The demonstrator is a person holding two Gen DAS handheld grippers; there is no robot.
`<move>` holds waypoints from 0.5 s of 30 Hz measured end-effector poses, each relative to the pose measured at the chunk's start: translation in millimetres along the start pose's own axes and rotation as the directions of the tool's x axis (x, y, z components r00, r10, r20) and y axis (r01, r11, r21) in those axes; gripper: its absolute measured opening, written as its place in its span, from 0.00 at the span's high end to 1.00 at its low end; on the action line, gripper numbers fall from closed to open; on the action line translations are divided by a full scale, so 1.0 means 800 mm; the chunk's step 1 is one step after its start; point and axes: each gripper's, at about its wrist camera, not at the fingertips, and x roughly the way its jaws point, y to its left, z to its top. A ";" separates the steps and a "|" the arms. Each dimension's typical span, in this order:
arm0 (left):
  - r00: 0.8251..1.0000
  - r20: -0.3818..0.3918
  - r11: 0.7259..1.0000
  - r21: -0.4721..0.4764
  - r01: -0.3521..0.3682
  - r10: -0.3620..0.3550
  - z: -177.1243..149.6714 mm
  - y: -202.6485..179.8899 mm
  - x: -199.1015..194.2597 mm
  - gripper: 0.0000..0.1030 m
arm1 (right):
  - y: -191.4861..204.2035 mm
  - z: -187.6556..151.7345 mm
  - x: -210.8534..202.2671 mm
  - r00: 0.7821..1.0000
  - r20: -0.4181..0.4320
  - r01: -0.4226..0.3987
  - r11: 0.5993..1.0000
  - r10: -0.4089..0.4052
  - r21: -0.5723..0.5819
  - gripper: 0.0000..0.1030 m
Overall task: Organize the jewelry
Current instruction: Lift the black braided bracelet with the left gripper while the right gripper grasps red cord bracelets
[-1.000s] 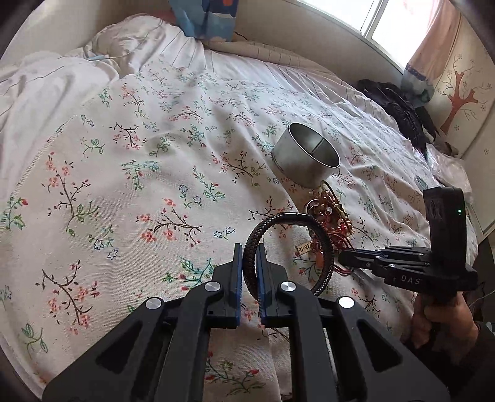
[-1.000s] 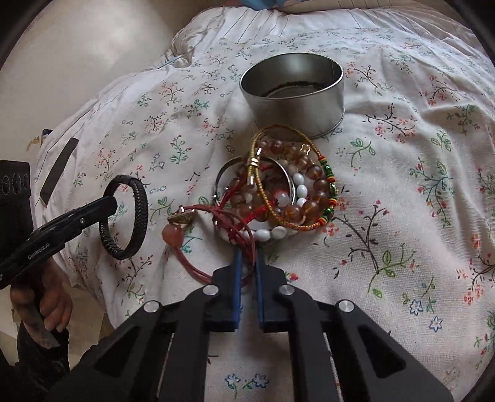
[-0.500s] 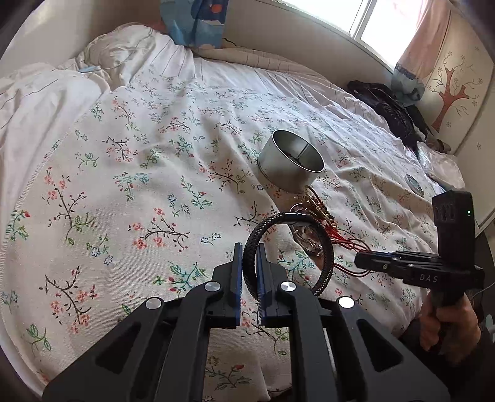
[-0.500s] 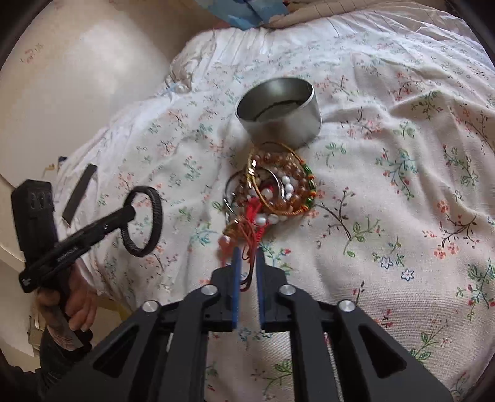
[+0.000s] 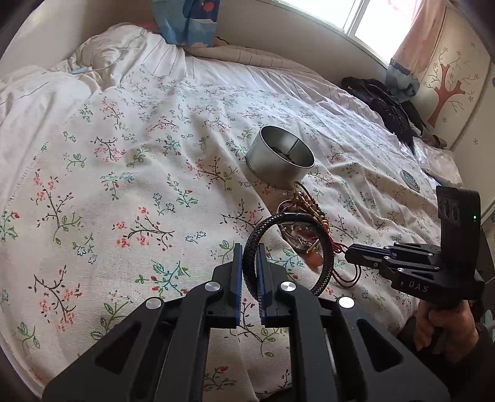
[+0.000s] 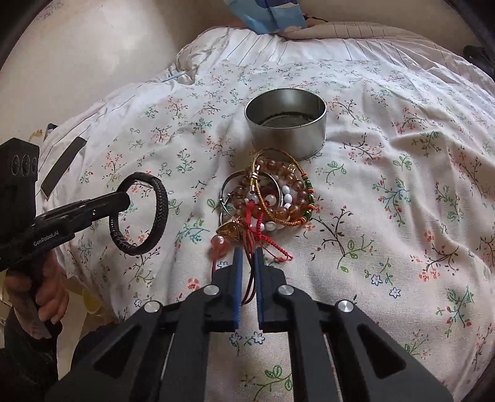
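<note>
My left gripper [image 5: 248,249] is shut on a black braided bracelet [image 5: 321,272] and holds it above the bed; the bracelet [image 6: 161,210] also shows at the left of the right wrist view. My right gripper [image 6: 248,253] is shut on a red cord necklace [image 6: 252,235] with a round reddish bead, lifted at the near end of a jewelry pile [image 6: 278,198] of amber beads, white beads, a gold cord and a metal bangle. A round silver tin [image 6: 286,122] stands open just beyond the pile. The tin [image 5: 278,159] shows mid-bed in the left wrist view.
A floral bedsheet [image 5: 123,185] covers the bed. A blue patterned pillow [image 5: 185,21] lies at the headboard. Dark clothing [image 5: 389,105] lies at the far right edge. A small round lid [image 5: 409,179] rests right of the tin.
Both grippers have pulled back and up from the pile. The red cord is drawn out from the pile toward my right gripper. The left gripper still holds the black bracelet.
</note>
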 end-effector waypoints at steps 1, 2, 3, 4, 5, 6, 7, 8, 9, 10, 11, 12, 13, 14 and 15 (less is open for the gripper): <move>1.000 0.002 1.000 -0.001 0.000 0.000 0.000 0.000 0.000 0.93 | -0.002 0.000 0.000 1.000 0.002 -0.002 1.000 0.002 0.009 0.92; 1.000 0.003 1.000 -0.002 0.000 0.000 0.000 0.000 -0.001 0.93 | -0.006 0.001 -0.001 1.000 0.003 -0.003 1.000 0.003 0.023 0.92; 1.000 0.005 1.000 -0.002 0.000 0.000 0.001 0.000 -0.001 0.93 | -0.008 0.001 0.000 1.000 -0.002 -0.012 0.999 0.012 0.034 0.92; 1.000 0.006 1.000 -0.002 0.000 0.000 0.001 0.000 -0.001 0.93 | -0.009 0.001 0.001 1.000 -0.006 -0.014 0.999 0.015 0.040 0.92; 1.000 0.008 1.000 -0.001 0.001 -0.001 0.001 0.000 -0.002 0.93 | -0.009 0.001 0.001 1.000 -0.004 -0.015 0.999 0.015 0.040 0.92; 1.000 0.008 1.000 0.000 0.000 0.000 0.001 -0.001 -0.002 0.93 | -0.008 0.001 -0.002 1.000 0.008 -0.024 0.999 0.024 0.035 0.92; 1.000 0.010 1.000 0.001 0.000 0.000 0.001 -0.002 -0.003 0.93 | -0.007 0.002 -0.007 0.999 0.027 -0.033 0.999 0.032 0.033 0.94; 1.000 0.012 1.000 0.000 0.001 -0.001 0.001 -0.002 -0.004 0.93 | -0.008 0.002 -0.013 0.998 0.047 -0.042 0.998 0.040 0.037 0.95; 1.000 0.014 1.000 0.001 0.002 -0.002 0.001 -0.002 -0.005 0.93 | -0.011 0.003 -0.019 0.996 0.067 -0.070 0.996 0.066 0.053 0.96; 1.000 0.016 1.000 0.001 0.003 -0.003 0.001 -0.002 -0.006 0.93 | -0.016 0.003 -0.025 0.991 0.090 -0.100 0.992 0.094 0.074 0.97; 1.000 0.017 1.000 0.001 0.004 -0.004 0.002 -0.002 -0.006 0.93 | -0.021 0.005 -0.032 0.987 0.112 -0.122 0.989 0.111 0.090 0.97; 1.000 0.018 1.000 0.000 0.005 -0.005 0.003 -0.002 -0.006 0.93 | -0.026 0.007 -0.039 0.981 0.137 -0.150 0.983 0.135 0.105 0.97; 1.000 0.019 1.000 0.000 0.007 -0.007 0.005 -0.002 -0.006 0.93 | -0.030 0.010 -0.045 0.976 0.155 -0.172 0.978 0.152 0.121 0.97; 1.000 0.021 1.000 0.001 0.008 -0.008 0.007 -0.003 -0.005 0.93 | -0.033 0.012 -0.048 0.974 0.161 -0.180 0.975 0.159 0.131 0.97; 1.000 0.023 1.000 0.003 0.007 -0.007 0.009 -0.005 -0.005 0.93 | -0.035 0.015 -0.050 0.975 0.156 -0.179 0.975 0.158 0.134 0.97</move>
